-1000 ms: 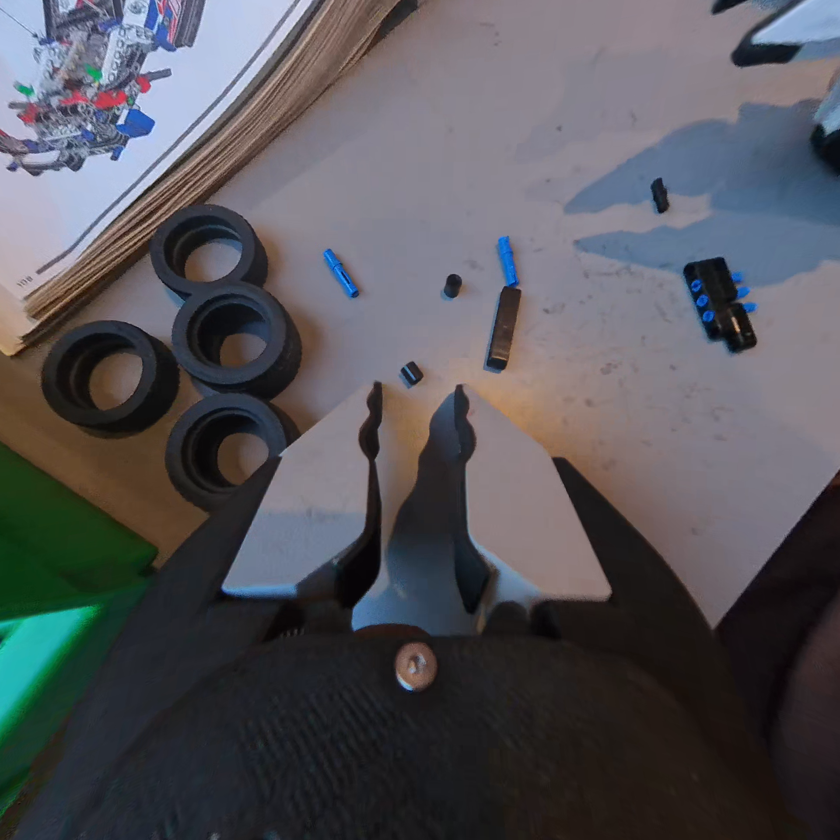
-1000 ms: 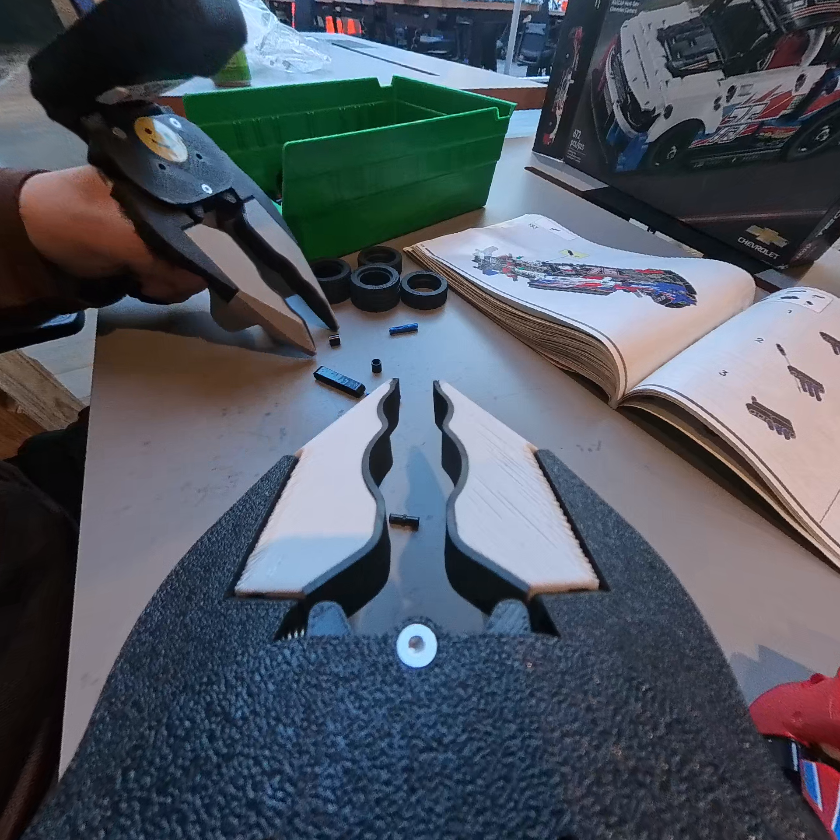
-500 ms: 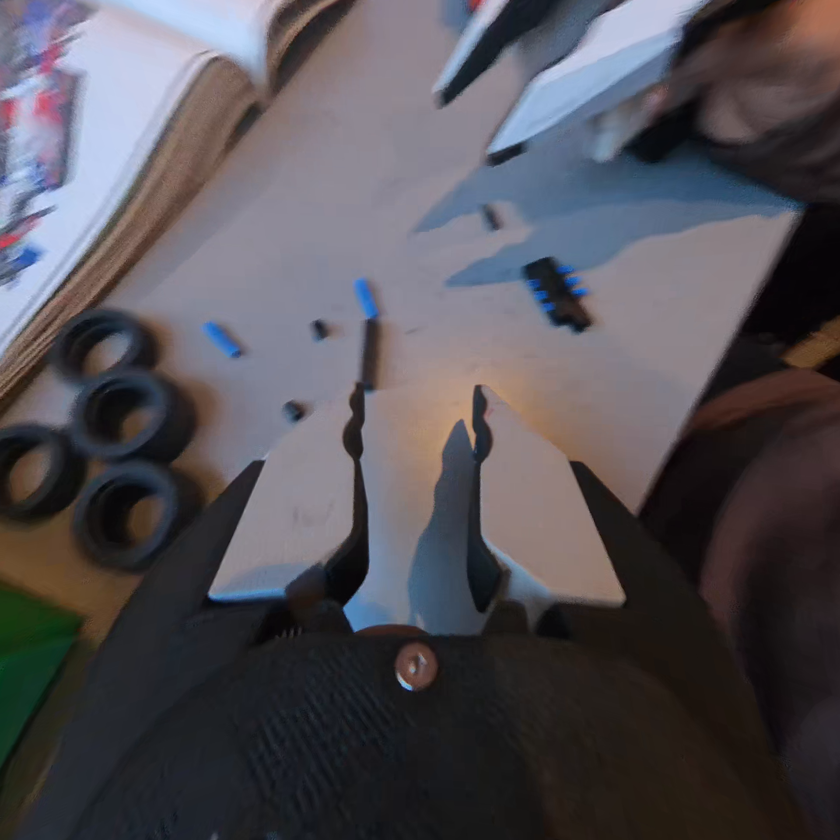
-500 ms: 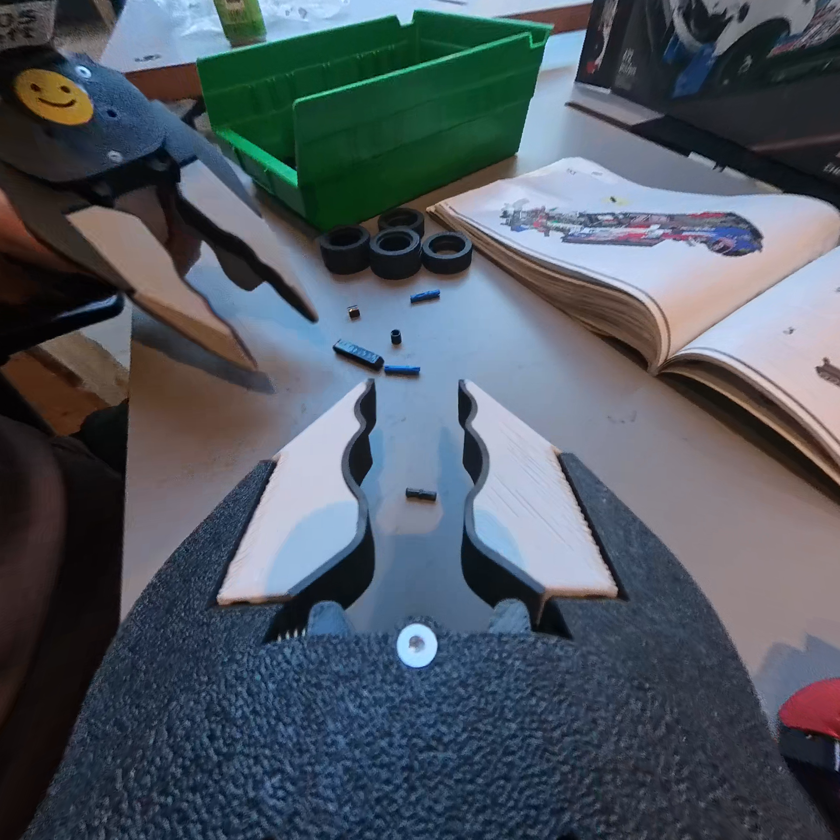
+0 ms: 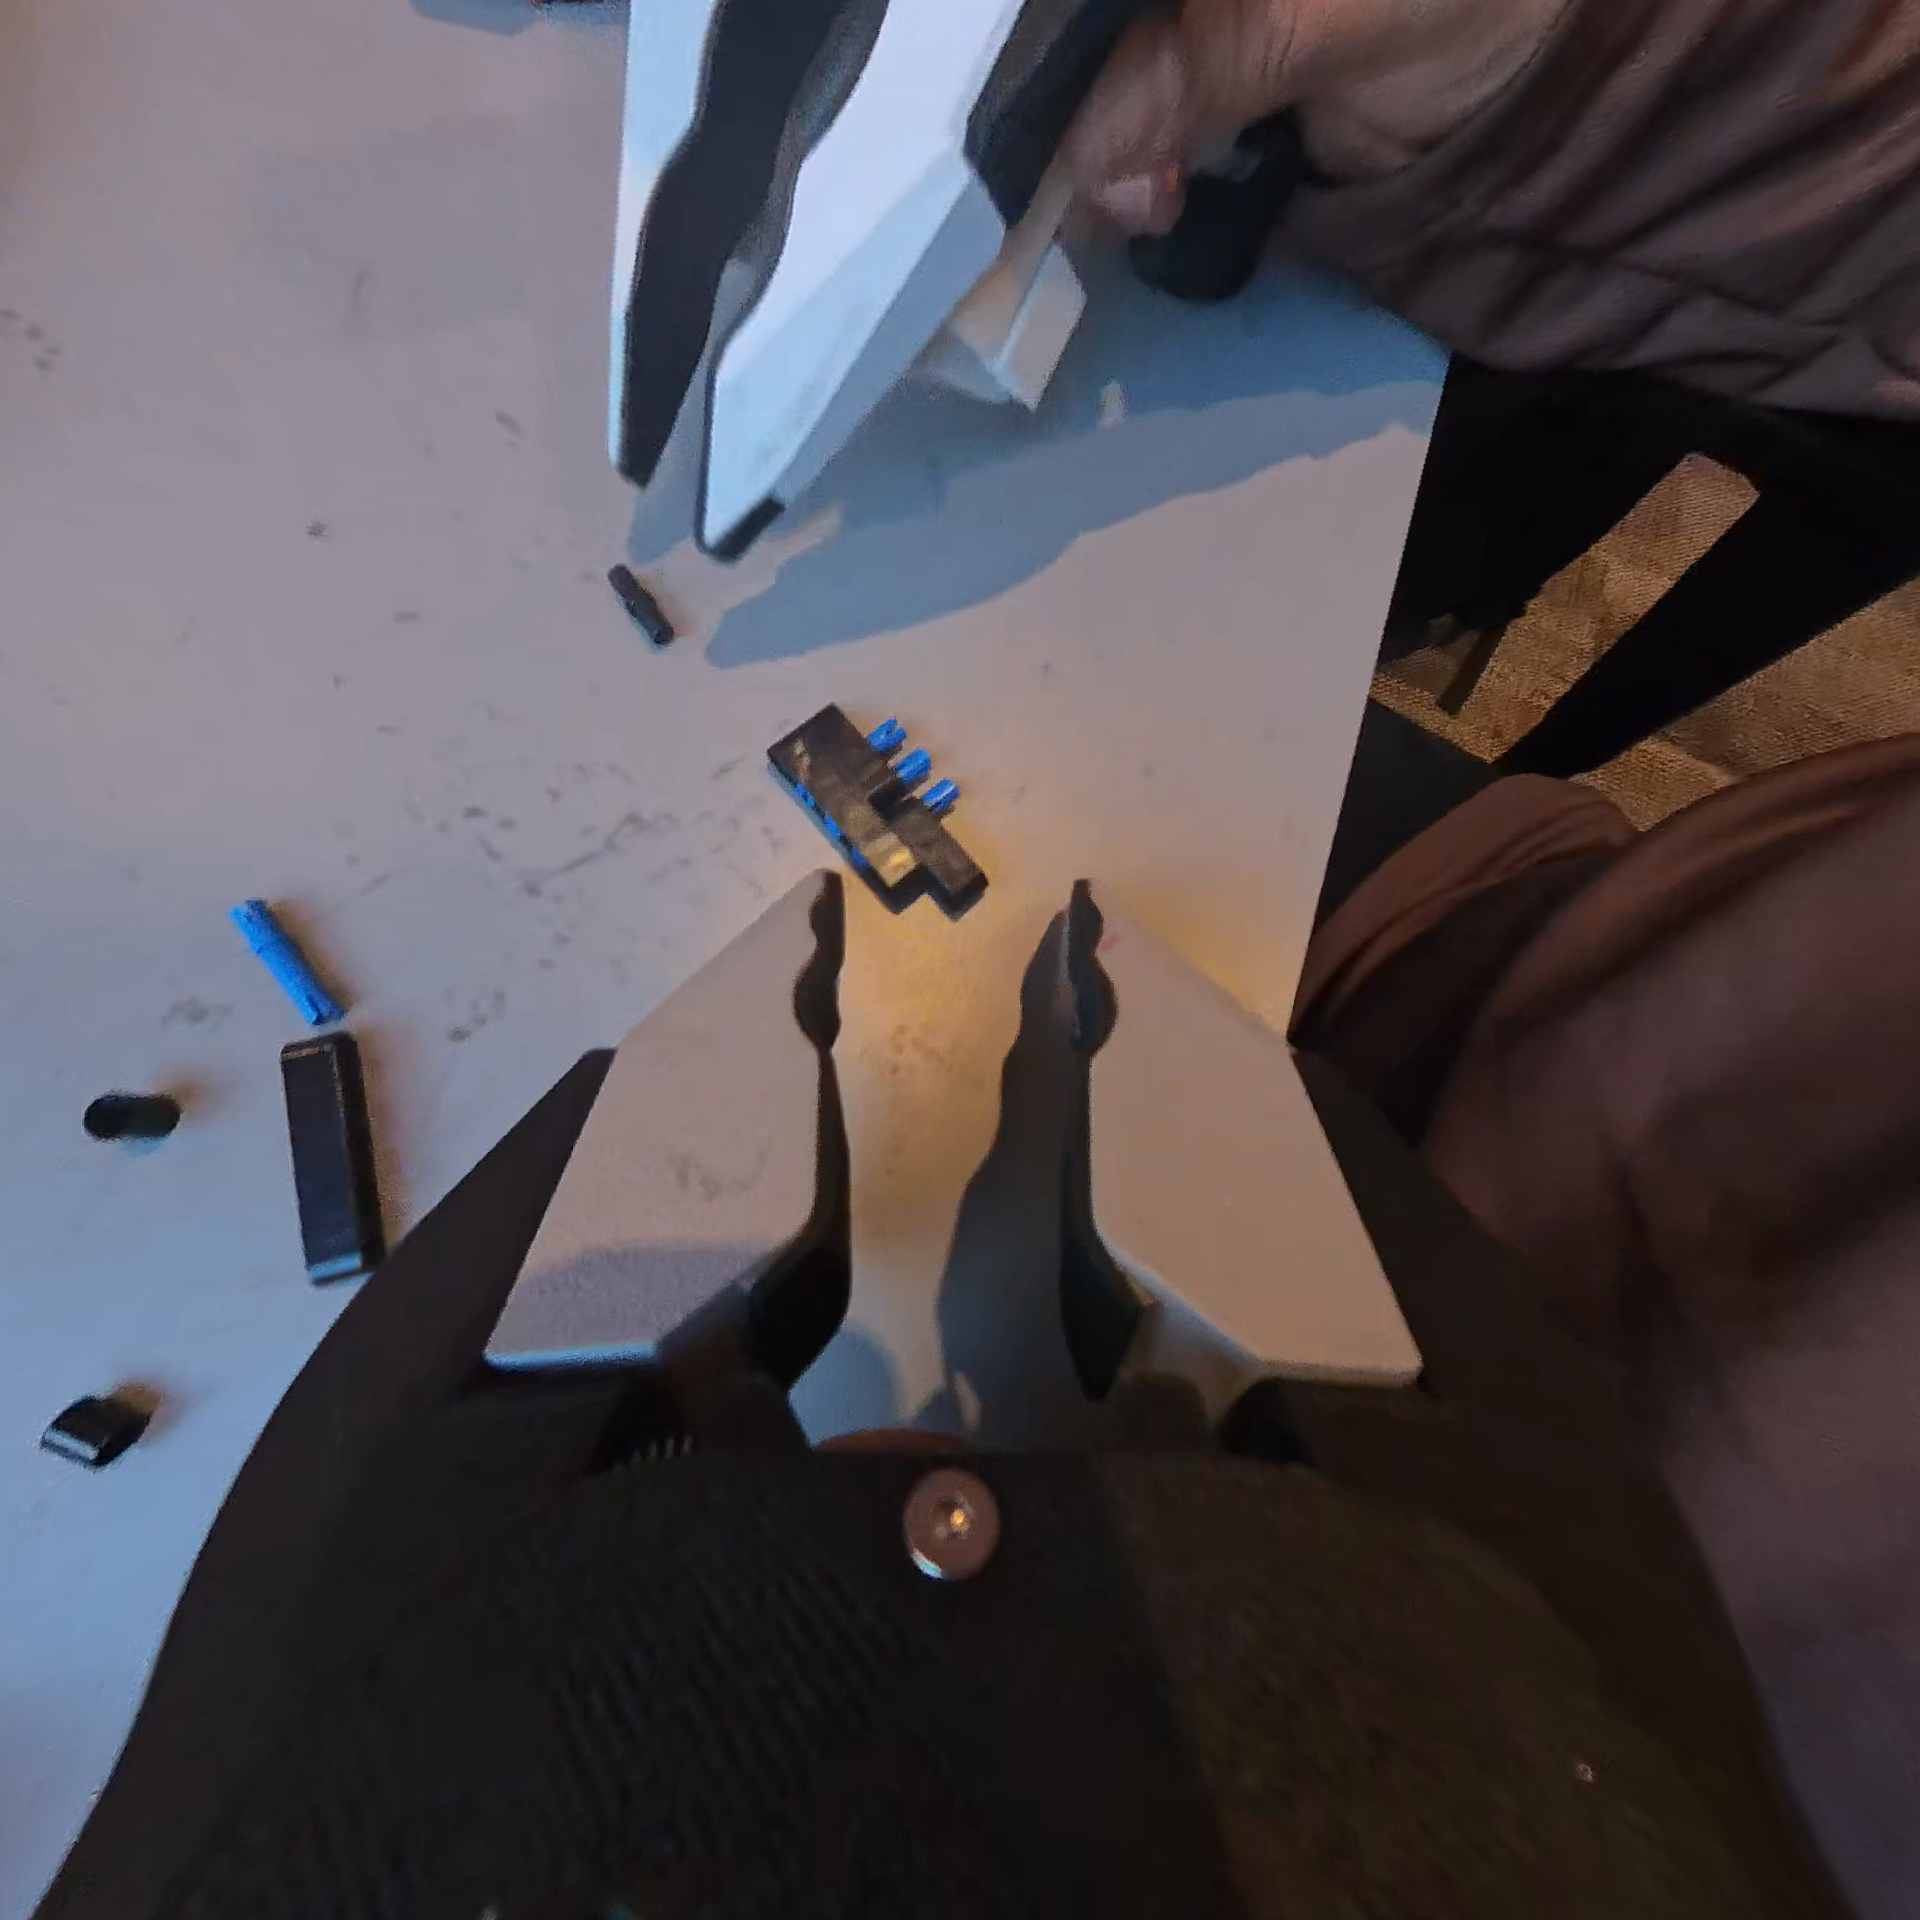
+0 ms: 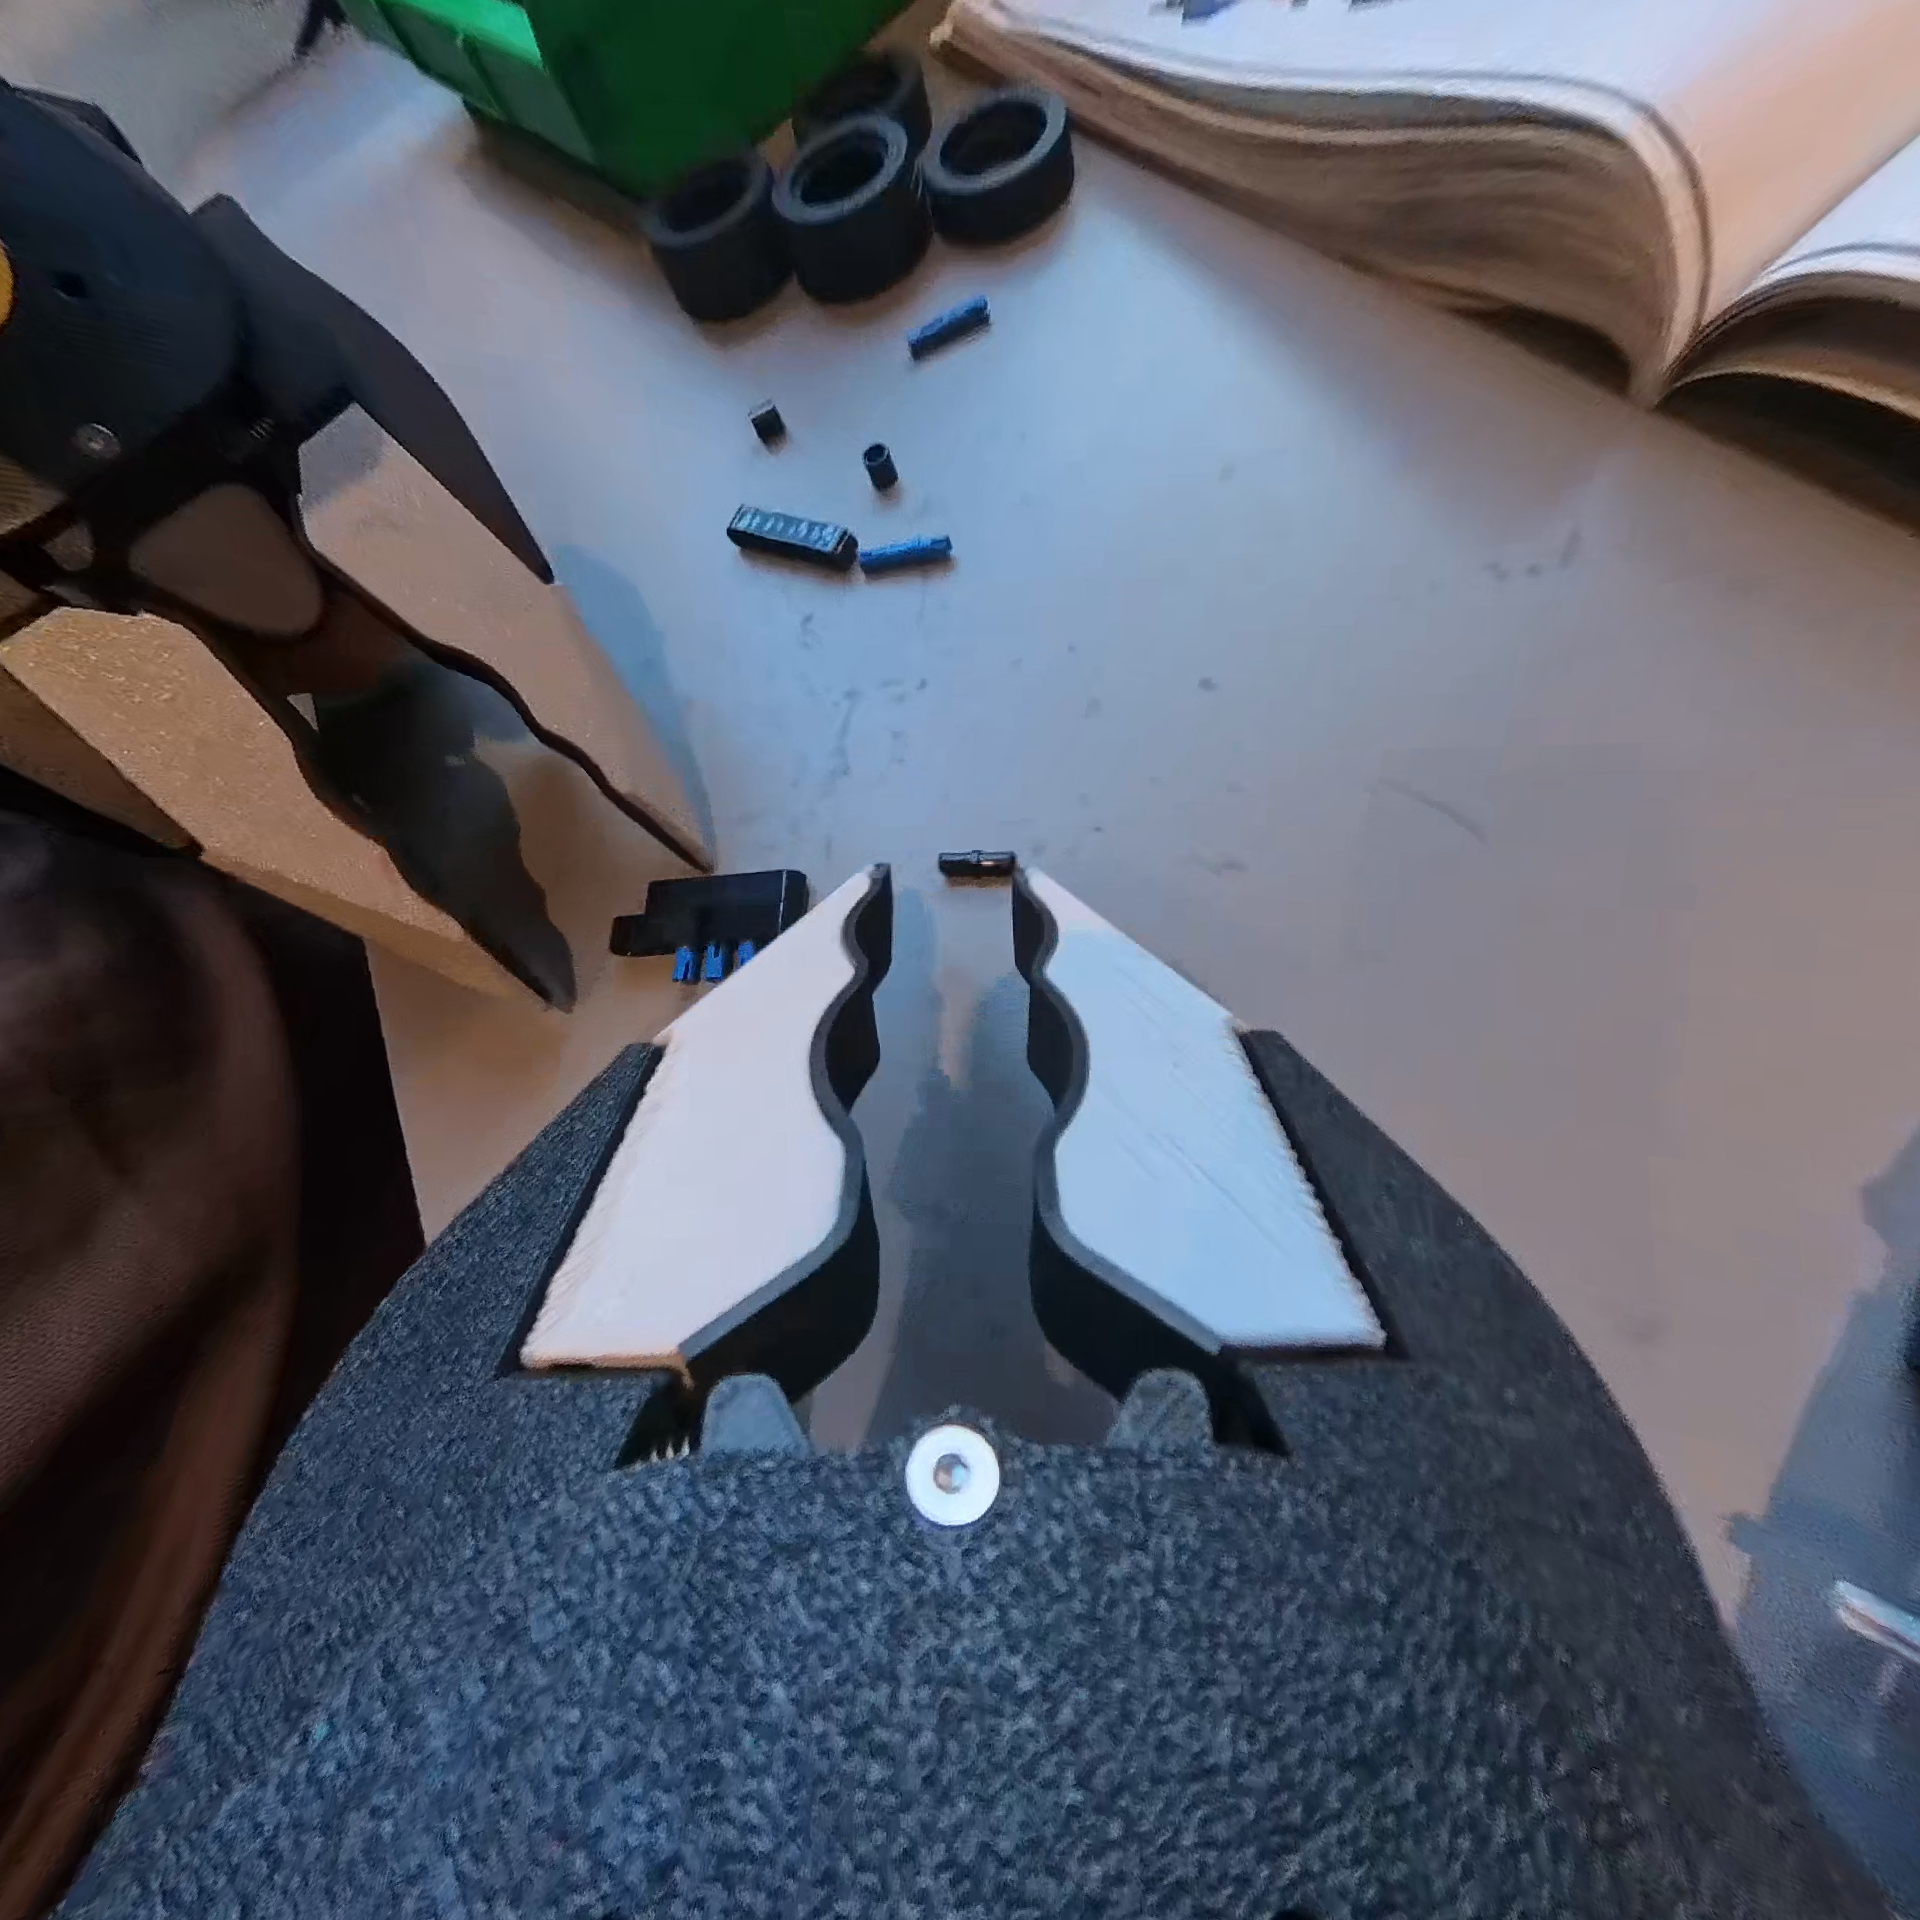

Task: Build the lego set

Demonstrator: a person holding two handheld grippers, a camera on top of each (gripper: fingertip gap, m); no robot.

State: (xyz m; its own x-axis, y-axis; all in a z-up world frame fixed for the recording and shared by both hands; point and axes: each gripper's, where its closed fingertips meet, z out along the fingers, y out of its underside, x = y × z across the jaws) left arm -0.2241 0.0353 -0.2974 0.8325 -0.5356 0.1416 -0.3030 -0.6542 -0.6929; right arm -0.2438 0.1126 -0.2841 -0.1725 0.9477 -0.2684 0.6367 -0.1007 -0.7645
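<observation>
A black assembly with blue pins (image 5: 873, 805) lies on the pale table near its front edge, just beyond my left gripper (image 5: 956, 894), which is open and empty. It also shows in the right wrist view (image 6: 717, 904), between the left gripper (image 6: 634, 930) and my right gripper (image 6: 951, 878). The right gripper is open and empty. A small black pin (image 6: 975, 861) lies on the table right at its tips. In the left wrist view the right gripper (image 5: 686, 509) hangs just above that pin (image 5: 641, 605).
Loose parts lie to the left: a black beam (image 5: 330, 1153), a blue pin (image 5: 288, 961) and small black bushes (image 5: 130, 1115). Farther back are black tyres (image 6: 852, 197), a green bin (image 6: 623, 62) and an open instruction book (image 6: 1455, 156). The table edge (image 5: 1351, 831) is close on the right.
My left gripper has swung right from the tyres and loose parts to the black assembly, jaws wider. My right gripper has dropped low; the black pin now lies at its tips.
</observation>
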